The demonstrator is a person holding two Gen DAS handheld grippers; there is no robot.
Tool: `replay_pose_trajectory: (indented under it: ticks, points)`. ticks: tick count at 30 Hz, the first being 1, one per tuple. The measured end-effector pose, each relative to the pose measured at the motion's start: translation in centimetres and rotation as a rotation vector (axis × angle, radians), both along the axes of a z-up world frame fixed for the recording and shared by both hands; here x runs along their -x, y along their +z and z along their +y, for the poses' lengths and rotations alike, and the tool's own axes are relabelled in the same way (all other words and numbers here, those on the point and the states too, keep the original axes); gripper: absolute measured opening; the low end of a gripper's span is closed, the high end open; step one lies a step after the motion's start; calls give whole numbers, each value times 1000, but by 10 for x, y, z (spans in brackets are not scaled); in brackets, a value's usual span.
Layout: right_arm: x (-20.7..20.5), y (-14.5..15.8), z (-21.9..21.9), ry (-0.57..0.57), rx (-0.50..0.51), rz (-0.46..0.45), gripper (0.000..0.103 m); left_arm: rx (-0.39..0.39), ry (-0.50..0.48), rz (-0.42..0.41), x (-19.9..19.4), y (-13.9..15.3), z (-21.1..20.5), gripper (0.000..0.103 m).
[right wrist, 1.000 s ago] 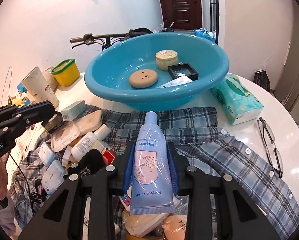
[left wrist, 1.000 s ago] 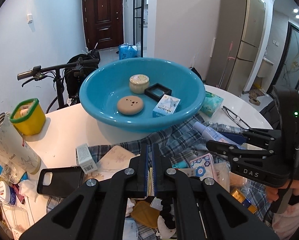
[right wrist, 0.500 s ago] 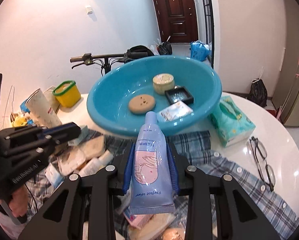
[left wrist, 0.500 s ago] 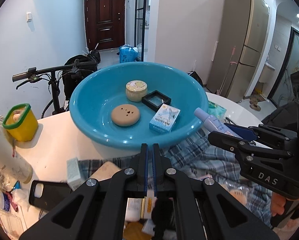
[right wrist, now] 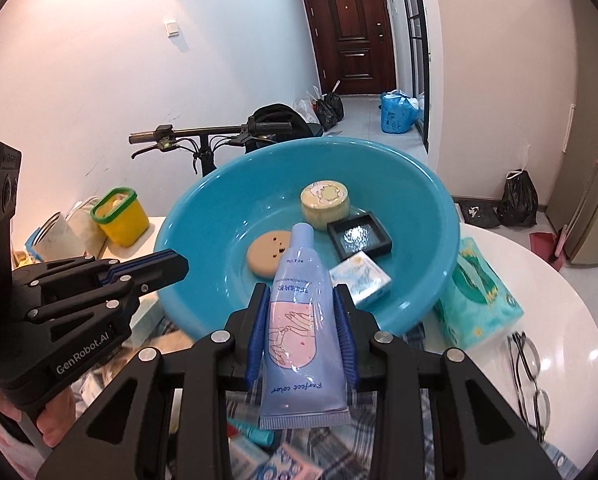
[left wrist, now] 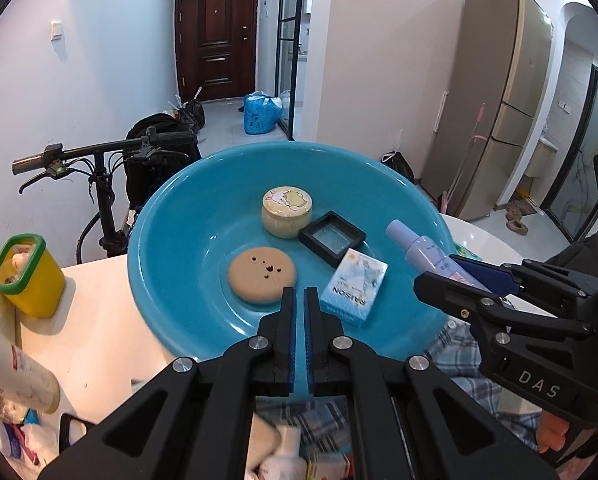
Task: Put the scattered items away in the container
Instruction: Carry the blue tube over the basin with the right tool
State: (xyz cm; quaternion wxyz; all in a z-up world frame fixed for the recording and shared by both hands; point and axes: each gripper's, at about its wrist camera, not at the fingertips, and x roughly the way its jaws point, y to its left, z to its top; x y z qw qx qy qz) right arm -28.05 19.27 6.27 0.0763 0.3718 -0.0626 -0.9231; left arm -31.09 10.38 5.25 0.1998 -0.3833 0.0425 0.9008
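A blue basin point(left wrist: 171, 248) point(right wrist: 431, 200) stands on the white table. It holds a round tan puff point(left wrist: 262, 276), a cream jar point(left wrist: 287, 211), a black square case point(left wrist: 332, 237) and a small blue box point(left wrist: 354, 287). My right gripper point(right wrist: 302, 299) is shut on a pale blue tube point(right wrist: 301, 324) point(left wrist: 427, 250), held over the basin's near rim with its cap pointing in. My left gripper point(left wrist: 300, 300) is shut with nothing seen between its fingers, and sits above the basin's near edge.
A yellow tub with a green rim point(left wrist: 27, 276) stands left of the basin. A tissue pack point(right wrist: 479, 292) and glasses point(right wrist: 529, 376) lie to its right. A plaid shirt point(left wrist: 459, 344) with small scattered items covers the near table. A bicycle point(left wrist: 107, 156) stands behind.
Both grippers have risen and moved forward from the pile on the shirt to the basin's near rim. The right one carries the tube with it.
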Motion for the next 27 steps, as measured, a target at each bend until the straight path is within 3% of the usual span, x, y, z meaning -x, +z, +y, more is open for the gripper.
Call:
replay_pose_trajectory:
  ticks: [9,27]
  points:
    - [34,-13,0,3,10,-11,31,2,16,-19,41,-12,1,4]
    - [80,-39,11,-39,7,-43,31,8,29,-52,86,-37,8,4]
